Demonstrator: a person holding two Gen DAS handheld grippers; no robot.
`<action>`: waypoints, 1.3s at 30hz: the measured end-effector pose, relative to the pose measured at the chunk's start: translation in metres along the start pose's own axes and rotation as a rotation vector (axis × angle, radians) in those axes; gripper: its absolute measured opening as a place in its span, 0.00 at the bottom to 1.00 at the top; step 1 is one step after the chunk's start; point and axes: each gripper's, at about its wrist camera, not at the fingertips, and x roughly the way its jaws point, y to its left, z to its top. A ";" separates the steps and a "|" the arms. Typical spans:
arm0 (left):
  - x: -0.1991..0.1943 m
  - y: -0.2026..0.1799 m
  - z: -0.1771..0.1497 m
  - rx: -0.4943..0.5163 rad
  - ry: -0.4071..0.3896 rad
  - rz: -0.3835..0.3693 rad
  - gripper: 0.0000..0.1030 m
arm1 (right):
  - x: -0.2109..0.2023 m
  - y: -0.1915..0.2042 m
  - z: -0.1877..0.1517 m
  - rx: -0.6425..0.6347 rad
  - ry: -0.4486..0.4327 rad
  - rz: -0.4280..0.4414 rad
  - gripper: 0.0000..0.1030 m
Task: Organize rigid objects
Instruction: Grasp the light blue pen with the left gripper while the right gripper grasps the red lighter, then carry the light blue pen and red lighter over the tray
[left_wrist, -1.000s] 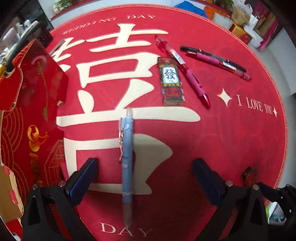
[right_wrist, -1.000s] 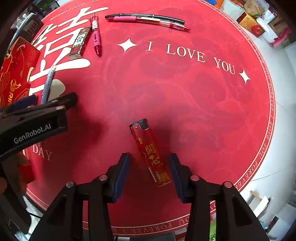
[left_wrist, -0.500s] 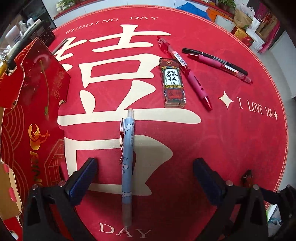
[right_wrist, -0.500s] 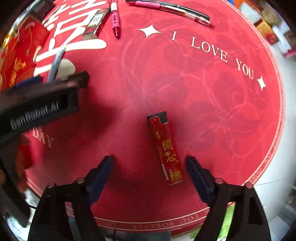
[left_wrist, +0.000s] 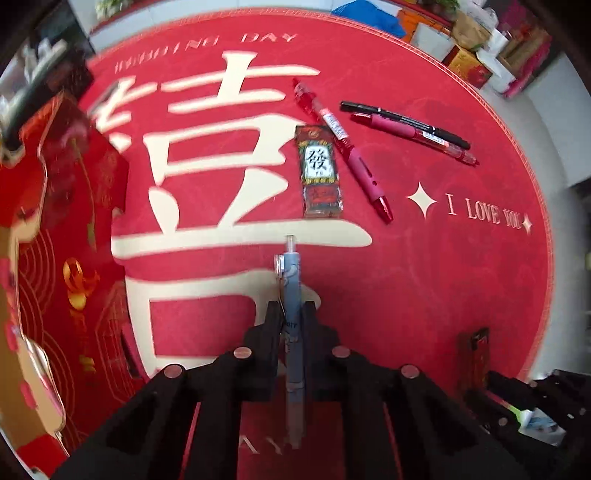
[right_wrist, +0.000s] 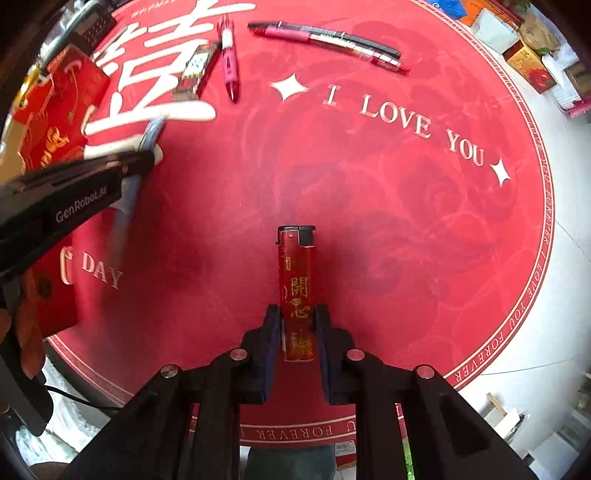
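The left hand-held gripper (left_wrist: 292, 325) is clamped on a blue pen (left_wrist: 291, 295), which runs lengthwise between its pads and points away over the red mat (left_wrist: 424, 280) covering the worktop. The right hand-held gripper (right_wrist: 297, 325) grips the lower half of a red lighter (right_wrist: 297, 288), its black cap end pointing away from the camera. Farther off on the mat lie a patterned lighter (left_wrist: 320, 171) with a pink pen (left_wrist: 343, 147) just beside it, and a black pen (left_wrist: 404, 123) touching another pink pen (left_wrist: 413, 136). A red box (left_wrist: 55, 229) stands at the left edge.
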 end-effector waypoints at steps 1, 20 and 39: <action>-0.004 0.001 0.000 -0.004 -0.003 -0.001 0.12 | -0.004 -0.002 0.002 0.005 -0.006 0.005 0.19; -0.073 -0.018 -0.030 0.000 -0.104 -0.058 0.12 | -0.080 -0.034 0.005 0.077 -0.067 0.106 0.19; -0.160 0.053 -0.047 -0.194 -0.259 -0.034 0.12 | -0.135 0.067 0.024 -0.119 -0.201 0.159 0.19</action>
